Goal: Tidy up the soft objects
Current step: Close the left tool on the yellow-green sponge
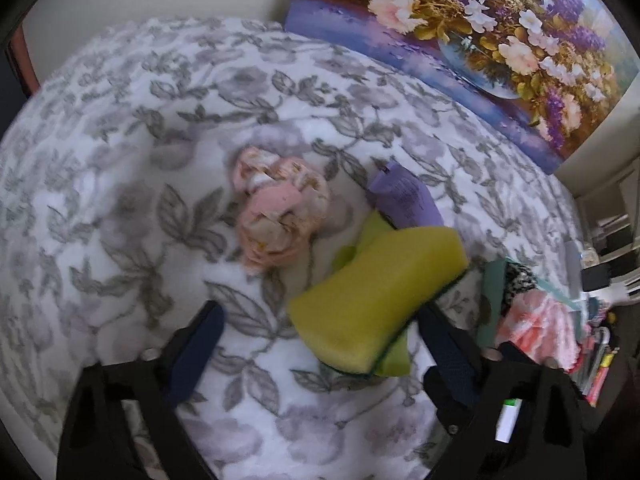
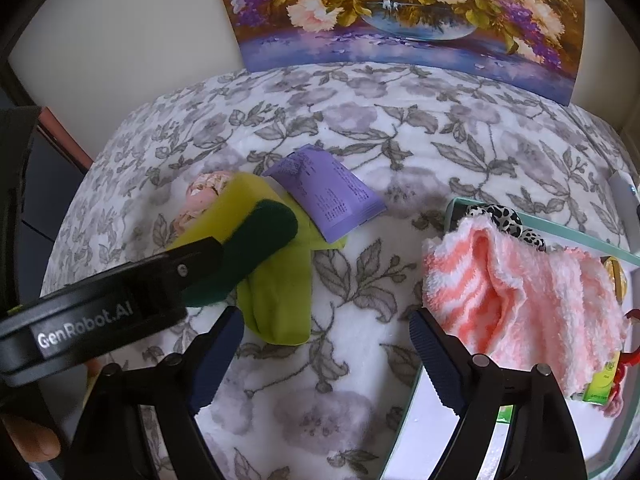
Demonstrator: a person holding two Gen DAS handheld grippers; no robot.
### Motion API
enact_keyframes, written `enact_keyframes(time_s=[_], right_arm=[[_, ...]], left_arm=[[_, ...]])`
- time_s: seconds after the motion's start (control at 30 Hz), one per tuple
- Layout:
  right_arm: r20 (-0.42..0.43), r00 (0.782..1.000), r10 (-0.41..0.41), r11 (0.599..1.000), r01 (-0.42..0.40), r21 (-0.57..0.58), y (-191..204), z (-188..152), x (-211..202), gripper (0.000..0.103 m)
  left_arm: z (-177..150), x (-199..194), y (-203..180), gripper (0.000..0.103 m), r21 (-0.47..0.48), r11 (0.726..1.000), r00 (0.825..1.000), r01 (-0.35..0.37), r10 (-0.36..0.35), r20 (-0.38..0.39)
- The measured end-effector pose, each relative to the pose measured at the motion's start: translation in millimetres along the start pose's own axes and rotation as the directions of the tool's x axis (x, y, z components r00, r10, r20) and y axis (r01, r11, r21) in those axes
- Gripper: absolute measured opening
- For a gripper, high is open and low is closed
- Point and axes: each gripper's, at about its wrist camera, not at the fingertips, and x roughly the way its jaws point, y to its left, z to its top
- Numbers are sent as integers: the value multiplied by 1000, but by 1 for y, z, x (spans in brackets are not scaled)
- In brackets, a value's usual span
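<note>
A yellow sponge with a dark green scrub side sits tilted on a lime green cloth on the floral bedspread. My left gripper stands open around it. Its right-hand finger is at the sponge's edge, and the other finger is well clear of it. A crumpled pink floral cloth and a purple packet lie just beyond. My right gripper is open over bare bedspread, nothing between its fingers. A pink-and-white fuzzy sock drapes over a box rim beside its right finger.
A pale green box at the right holds the sock, a leopard-print item and a small green carton. A flower painting leans on the wall behind the bed. A thumb shows at the lower left.
</note>
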Motion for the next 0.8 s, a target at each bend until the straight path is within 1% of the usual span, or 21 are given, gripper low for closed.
enact_keyframes(time_s=[0.03, 0.1, 0.13, 0.17, 0.2, 0.3, 0.47, 0.57, 0.67, 0.73, 0.8], right_arm=[[-1, 1000, -1, 1000, 1, -1, 0, 0, 0, 87], [-3, 1000, -2, 1000, 2, -1, 0, 0, 1, 87], [-5, 1000, -2, 1000, 2, 0, 0, 0, 1, 87], [-5, 1000, -2, 1000, 2, 0, -1, 0, 1, 87], [-5, 1000, -3, 1000, 3, 0, -1, 0, 1, 87], [-5, 1000, -3, 1000, 3, -1, 0, 0, 1, 87], [-9, 1000, -2, 1000, 2, -7, 1, 0, 1, 87], [-6, 1000, 0, 1000, 0, -10, 2, 0, 1, 87], [-4, 1000, 2, 1000, -2, -17, 4, 0, 2, 85], [-6, 1000, 2, 1000, -2, -23, 4, 0, 3, 83], [-8, 1000, -1, 1000, 1, -30, 6, 0, 5, 78]], left_arm=[[0, 0, 1, 80, -15, 999, 1000, 29, -29, -6], [0, 0, 4, 69, -44, 996, 997, 77, -77, -11], [-1, 0, 5, 65, -53, 994, 996, 93, -93, -11], [-1, 0, 6, 59, -63, 992, 994, 111, -112, -9], [-1, -1, 6, 57, -71, 990, 992, 123, -124, -7], [0, -2, 8, 52, -79, 988, 991, 134, -134, 4], [0, -5, 10, 47, -81, 986, 989, 145, -144, 14], [1, -10, 10, 41, -75, 987, 989, 145, -144, 25], [1, -16, 13, 40, -76, 986, 989, 145, -143, 39], [1, -18, 16, 40, -83, 986, 989, 147, -143, 45], [1, -21, 20, 39, -98, 984, 988, 149, -144, 56]])
